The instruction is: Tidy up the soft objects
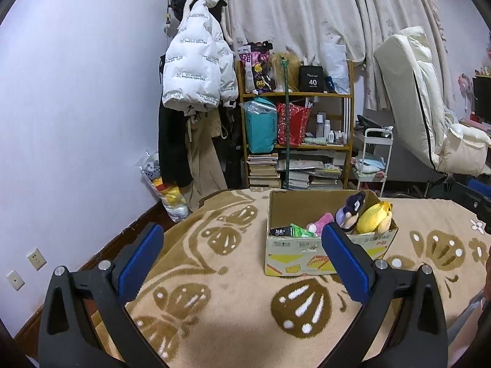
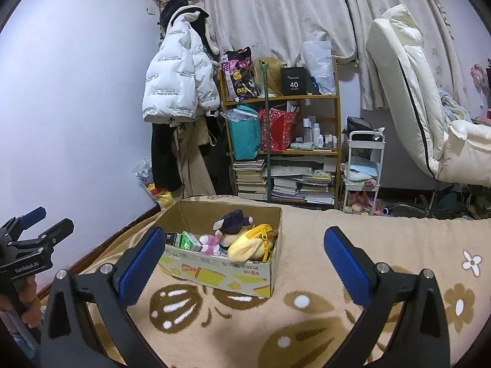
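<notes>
An open cardboard box (image 1: 294, 263) (image 2: 221, 273) stands on a beige patterned blanket. Inside lie a yellow plush (image 1: 374, 217) (image 2: 250, 245), a doll with a dark purple hat (image 1: 353, 208) (image 2: 234, 220), a pink plush (image 1: 320, 222) (image 2: 208, 242), a green packet (image 1: 299, 231) (image 2: 190, 240) and a small black packet (image 1: 280, 231). My left gripper (image 1: 242, 260) hangs open over the blanket, short of the box, nothing between its blue pads. My right gripper (image 2: 245, 266) is open too, with the box between and beyond its fingers. The left gripper (image 2: 36, 227) also shows at the right wrist view's left edge, held by a hand.
The blanket (image 1: 214, 291) covers a bed against a pale wall with sockets (image 1: 36, 259). Beyond the bed stand a wooden shelf (image 1: 294, 122) of bags and books, hung coats (image 1: 196, 70), a white cart (image 1: 373, 159) and a cream reclined chair (image 1: 429, 107).
</notes>
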Demonstrator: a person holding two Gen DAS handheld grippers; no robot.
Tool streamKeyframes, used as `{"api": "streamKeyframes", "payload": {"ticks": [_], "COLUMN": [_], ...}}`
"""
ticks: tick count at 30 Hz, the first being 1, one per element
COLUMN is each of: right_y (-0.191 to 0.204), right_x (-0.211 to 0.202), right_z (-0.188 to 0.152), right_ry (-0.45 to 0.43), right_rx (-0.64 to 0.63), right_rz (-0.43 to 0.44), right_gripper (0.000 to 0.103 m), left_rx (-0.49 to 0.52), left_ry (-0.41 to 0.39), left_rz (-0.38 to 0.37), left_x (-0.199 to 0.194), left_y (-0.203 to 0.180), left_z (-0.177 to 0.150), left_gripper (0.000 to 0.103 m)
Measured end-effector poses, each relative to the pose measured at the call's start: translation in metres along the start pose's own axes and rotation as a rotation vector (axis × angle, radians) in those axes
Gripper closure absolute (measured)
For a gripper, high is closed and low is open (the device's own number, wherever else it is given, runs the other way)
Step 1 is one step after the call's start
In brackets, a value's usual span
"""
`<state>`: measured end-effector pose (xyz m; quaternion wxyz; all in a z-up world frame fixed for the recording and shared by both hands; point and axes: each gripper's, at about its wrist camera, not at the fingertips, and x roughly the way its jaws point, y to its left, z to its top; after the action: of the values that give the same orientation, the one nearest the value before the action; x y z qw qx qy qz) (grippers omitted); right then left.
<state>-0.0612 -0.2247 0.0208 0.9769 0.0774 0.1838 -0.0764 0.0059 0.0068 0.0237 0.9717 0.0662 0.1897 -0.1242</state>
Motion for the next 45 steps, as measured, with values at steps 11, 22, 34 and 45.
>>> {"api": "streamKeyframes", "payload": {"ticks": [11, 22, 34, 45], "right_y": [-0.007, -0.008, -0.009, -0.009], "right_x": [0.014, 0.021, 0.025, 0.025], "right_z": [-0.002, -0.008, -0.011, -0.011], "right_ry": [0.023, 0.041, 0.053, 0.052], "right_rx": [0.001, -0.007, -0.008, -0.007], "right_rz": [-0.011, -0.015, -0.019, -0.02], "right_gripper": [0.0, 0.0, 0.0, 0.0], "left_rx": [0.007, 0.017, 0.029, 0.031], "left_ry": [0.008, 0.017, 0.024, 0.024], "left_rz": [0.012, 0.014, 0.011, 0.014], "left_x": [0.008, 0.015, 0.014, 0.015], "left_y": [-0.005, -0.01, -0.013, -0.014], "left_z": [-0.006, -0.011, -0.014, -0.015], "left_gripper": [0.001, 0.001, 0.001, 0.001]}}
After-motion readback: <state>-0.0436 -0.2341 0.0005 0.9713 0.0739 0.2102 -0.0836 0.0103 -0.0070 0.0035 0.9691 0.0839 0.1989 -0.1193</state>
